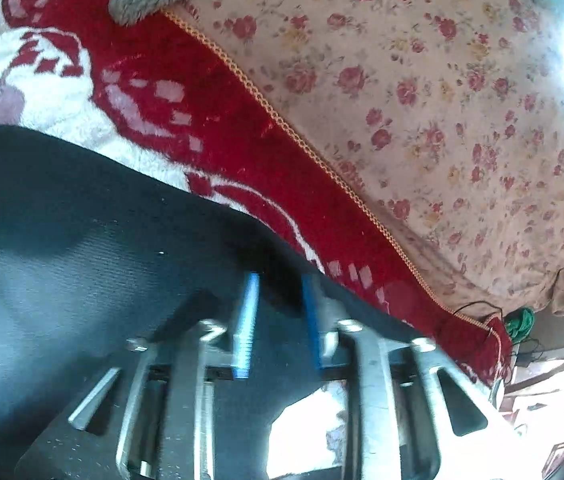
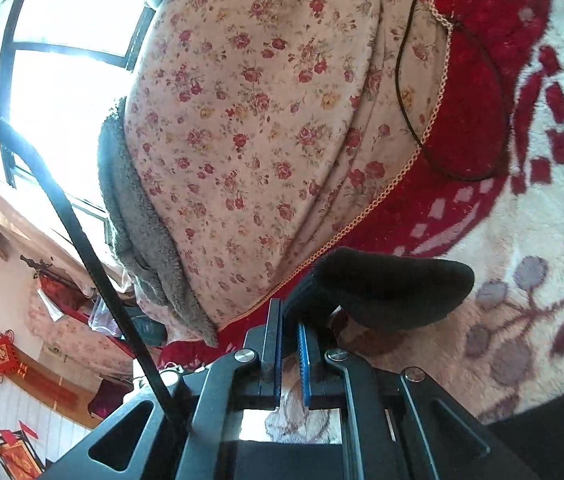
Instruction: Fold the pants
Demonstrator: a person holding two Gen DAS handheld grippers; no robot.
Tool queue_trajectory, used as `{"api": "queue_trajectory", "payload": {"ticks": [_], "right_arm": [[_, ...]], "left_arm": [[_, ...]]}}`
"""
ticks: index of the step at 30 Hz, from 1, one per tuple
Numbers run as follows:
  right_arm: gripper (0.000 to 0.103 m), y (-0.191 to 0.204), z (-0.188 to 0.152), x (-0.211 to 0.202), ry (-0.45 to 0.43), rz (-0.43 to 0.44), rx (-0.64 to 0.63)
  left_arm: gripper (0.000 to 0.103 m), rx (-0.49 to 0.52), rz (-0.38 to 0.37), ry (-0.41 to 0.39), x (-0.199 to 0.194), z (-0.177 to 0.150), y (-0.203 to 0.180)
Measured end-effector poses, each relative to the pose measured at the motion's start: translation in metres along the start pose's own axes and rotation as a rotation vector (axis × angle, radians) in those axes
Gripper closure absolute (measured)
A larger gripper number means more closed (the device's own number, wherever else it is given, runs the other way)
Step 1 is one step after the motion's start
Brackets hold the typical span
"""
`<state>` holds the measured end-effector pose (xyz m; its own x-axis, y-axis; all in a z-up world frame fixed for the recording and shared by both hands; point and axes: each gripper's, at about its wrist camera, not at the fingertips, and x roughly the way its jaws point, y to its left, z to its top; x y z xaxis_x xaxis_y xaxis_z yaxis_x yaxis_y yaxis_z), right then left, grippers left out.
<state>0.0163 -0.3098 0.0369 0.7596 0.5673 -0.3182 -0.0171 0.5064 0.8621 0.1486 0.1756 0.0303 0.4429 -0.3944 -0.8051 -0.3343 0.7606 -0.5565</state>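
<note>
Pants (image 1: 82,260), black, spread flat on a red-and-white blanket (image 1: 202,128), with a flowered quilt (image 1: 402,100) beyond the blanket's trimmed edge. Step in hand, by the look of it: lifting one end of the cloth to start a fold.

Right tool (image 2: 288,314) clamped tight on a bunch of the black cloth, pads together but for the fabric, the pinched lump sticking out past the tips and held clear of the blanket. Left tool (image 1: 279,280) with pads apart, gripping nothing; tips just at the pants' far edge, dark cloth under and between them, no pinch visible.

Right tool pointing slightly downward toward the quilt and a bright window (image 2: 62,80); left tool tilted steeply down over the cloth.

Next, probably: closing the left tool on the edge beside its tips, then carrying both ends across together, level with each other, to lay one half on the other. Worth keeping the cloth taut between the two grips to avoid a crooked or bunched fold. How much of the pants already doubled over: impossible to tell from here.
</note>
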Motion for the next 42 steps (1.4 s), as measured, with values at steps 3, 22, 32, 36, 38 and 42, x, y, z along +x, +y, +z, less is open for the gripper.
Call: {"api": "queue_trajectory", "payload": {"ticks": [3,22,32,36,38,42], "right_arm": [[0.097,-0.009,-0.002,-0.001,0.011,-0.010,0.009],[0.058,-0.054,-0.003,0.031,0.085,-0.147,0.220],[0.095,-0.026,0.009,0.026,0.044,-0.062,0.068],[0.095,-0.006,0.024,0.009,-0.002,-0.039,0.036],[0.095,0.002,0.029,-0.001,-0.021,-0.023,0.025],[0.095,0.017,0.033,-0.021,-0.045,-0.011,-0.008]], "left_arm": [[0.069,-0.018,-0.002,-0.019,0.006,0.002,-0.002],[0.065,-0.023,0.101,-0.037,0.048,0.010,-0.018],[0.099,0.063,0.052,-0.086,0.024,0.007,-0.018],[0.099,0.110,0.024,-0.133,-0.010,-0.002,-0.033],[0.099,0.128,-0.002,-0.160,-0.032,-0.009,-0.040],[0.102,0.156,-0.042,-0.195,-0.065,-0.023,-0.046]]}}
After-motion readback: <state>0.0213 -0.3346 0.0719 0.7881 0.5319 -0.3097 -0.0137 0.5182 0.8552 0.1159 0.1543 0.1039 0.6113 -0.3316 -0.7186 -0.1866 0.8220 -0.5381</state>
